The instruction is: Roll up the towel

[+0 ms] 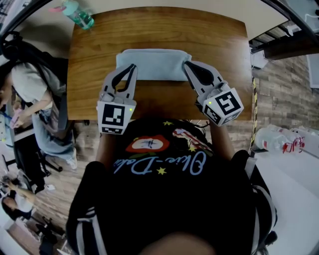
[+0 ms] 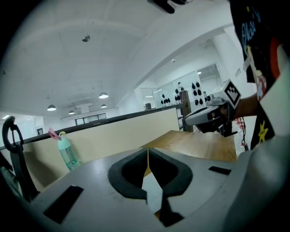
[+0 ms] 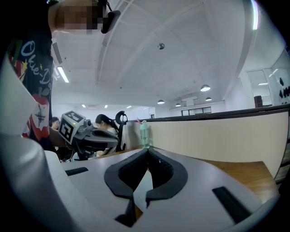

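The person's black printed shirt (image 1: 164, 199) fills the near foreground of the head view, and both arms reach out from it over the desk (image 1: 159, 30).

The towel (image 1: 154, 63) lies on the middle of the desk as a pale blue-grey rectangle. Its long sides run left to right and its near edge sits well back from the desk's near rim. It looks soft, light and limp. It should bend wherever it is lifted, sag between two holds and keep no shape of its own. On smooth wood it may slide rather than turn over. I judge the best hold to be along the near edge, one grip towards each end, so the roll starts straight and even.

The left tongs (image 1: 132, 66) point at the towel's near left part and the right tongs (image 1: 186, 63) at its right end. Each pair is closed, its dark pads meeting tip to tip. Pale cloth shows in the hollow behind the tips in both gripper views. From these angles I cannot be sure whether a fold of it is nipped or only lies beneath.

A mint-green water bottle (image 1: 79, 14) with a pink strap rests off the desk's far left corner. People sit at the far left of the scene. Clear plastic bottles (image 1: 279, 139) lie on a white surface to the right.
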The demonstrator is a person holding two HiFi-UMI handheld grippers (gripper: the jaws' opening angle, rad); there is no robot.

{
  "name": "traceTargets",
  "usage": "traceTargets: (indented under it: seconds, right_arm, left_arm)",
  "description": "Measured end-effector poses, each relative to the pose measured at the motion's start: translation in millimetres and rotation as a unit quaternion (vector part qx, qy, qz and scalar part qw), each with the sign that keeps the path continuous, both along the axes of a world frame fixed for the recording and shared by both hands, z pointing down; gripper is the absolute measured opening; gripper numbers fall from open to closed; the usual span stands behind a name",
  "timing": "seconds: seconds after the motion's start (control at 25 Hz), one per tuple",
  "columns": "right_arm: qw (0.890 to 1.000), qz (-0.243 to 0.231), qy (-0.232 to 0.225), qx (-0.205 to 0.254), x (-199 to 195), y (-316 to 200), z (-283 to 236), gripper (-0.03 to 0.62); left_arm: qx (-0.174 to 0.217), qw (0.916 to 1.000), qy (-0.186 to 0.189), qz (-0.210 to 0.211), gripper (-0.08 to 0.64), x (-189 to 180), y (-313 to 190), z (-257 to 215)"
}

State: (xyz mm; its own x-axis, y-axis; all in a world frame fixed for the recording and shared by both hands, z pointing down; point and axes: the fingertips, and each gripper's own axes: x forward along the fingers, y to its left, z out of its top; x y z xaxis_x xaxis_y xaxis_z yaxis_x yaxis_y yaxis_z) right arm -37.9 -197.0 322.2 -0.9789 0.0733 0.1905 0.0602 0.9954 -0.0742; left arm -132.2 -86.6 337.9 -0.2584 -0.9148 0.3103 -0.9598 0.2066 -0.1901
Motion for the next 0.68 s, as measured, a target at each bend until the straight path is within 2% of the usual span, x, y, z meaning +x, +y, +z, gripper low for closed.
traceTargets:
  seconds: [0.32, 0.48, 0.68]
  right_arm:
    - [1.0, 0.0, 0.011, -0.006, -4.9, -2.8, 7.8, 0.0]
    - [1.0, 0.0, 0.002, -0.031, -5.9, -3.9, 6.7, 0.0]
    - [0.999, -0.003, 0.001, -0.034, -7.8, -4.6, 8.2, 0.0]
  left_arm:
    - [-0.016, 0.9999, 0.0, -0.005, 0.011, -4.6, 3.9, 9.2]
    - [-0.022, 0.9997, 0.001, -0.005, 0.011, -6.1, 3.0, 12.3]
    - [-0.034, 0.9994, -0.002, 0.0, 0.011, -6.6, 1.3, 17.0]
